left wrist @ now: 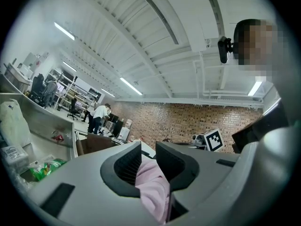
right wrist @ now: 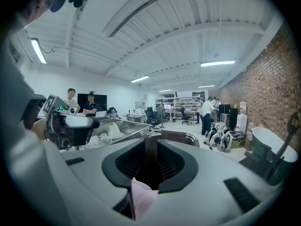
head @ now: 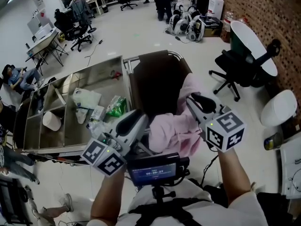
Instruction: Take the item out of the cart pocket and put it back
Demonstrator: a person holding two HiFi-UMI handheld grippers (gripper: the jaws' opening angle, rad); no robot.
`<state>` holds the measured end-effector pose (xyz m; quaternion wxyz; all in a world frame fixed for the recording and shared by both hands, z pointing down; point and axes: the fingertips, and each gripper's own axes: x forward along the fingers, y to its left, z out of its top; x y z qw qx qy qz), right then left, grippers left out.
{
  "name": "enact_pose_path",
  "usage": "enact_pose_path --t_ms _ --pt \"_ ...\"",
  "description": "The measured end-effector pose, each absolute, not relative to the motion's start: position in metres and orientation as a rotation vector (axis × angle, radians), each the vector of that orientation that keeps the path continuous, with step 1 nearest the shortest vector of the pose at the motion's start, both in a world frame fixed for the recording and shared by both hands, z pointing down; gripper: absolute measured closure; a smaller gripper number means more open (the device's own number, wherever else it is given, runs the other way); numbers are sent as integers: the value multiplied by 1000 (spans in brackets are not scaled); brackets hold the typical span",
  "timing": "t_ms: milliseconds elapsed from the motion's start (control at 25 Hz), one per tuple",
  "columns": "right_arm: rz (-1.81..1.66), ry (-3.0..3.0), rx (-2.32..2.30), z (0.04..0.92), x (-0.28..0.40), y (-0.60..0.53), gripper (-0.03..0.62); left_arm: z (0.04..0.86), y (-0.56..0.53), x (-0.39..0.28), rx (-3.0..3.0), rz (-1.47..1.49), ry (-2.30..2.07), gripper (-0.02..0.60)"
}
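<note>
A pink cloth [head: 173,128] hangs bunched between both grippers, just in front of the cart's dark brown pocket [head: 157,81]. My left gripper [head: 140,119] holds its left side, with the jaws shut on a fold of the pink cloth [left wrist: 153,187]. My right gripper [head: 192,101] grips the upper right part; a corner of the pink cloth [right wrist: 141,199] shows pinched low between its jaws. In the left gripper view the right gripper's marker cube [left wrist: 214,139] is off to the right. The right gripper view shows the left gripper [right wrist: 66,126] at the left.
The steel cart tray [head: 70,142] left of the pocket holds a white bag [head: 87,98], a green packet [head: 116,107] and a white cup [head: 51,120]. A black office chair [head: 237,69] and round white tables [head: 278,108] stand to the right. People stand far back.
</note>
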<state>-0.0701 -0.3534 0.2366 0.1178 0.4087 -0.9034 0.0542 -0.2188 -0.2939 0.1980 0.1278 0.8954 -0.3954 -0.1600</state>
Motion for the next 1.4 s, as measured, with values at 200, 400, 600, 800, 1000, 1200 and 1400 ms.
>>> enact_pose_path --t_ms 200,400,600,800,1000,1200,1400 --pt "174 -2643 1195 240 -68 -351 507 198 -291 -217 2607 -465 -1146 497" --pt "180 -2642 1200 242 -67 -348 507 199 -288 -216 2608 -471 -1142 497" --pt "181 -2643 1206 240 -66 -345 507 198 -284 -215 2612 -471 -1133 497" --pt "177 -2645 1206 239 -66 -341 507 197 -280 -214 2616 -473 -1127 497" --pt "179 -2647 1204 239 -64 -336 508 196 -275 -212 2619 -470 -1120 497" --pt "173 -2648 1189 235 -63 -331 514 190 -271 -210 2625 -480 -1119 497" --pt "159 -2651 1190 230 -61 -327 556 184 -274 -209 2644 -481 -1165 497"
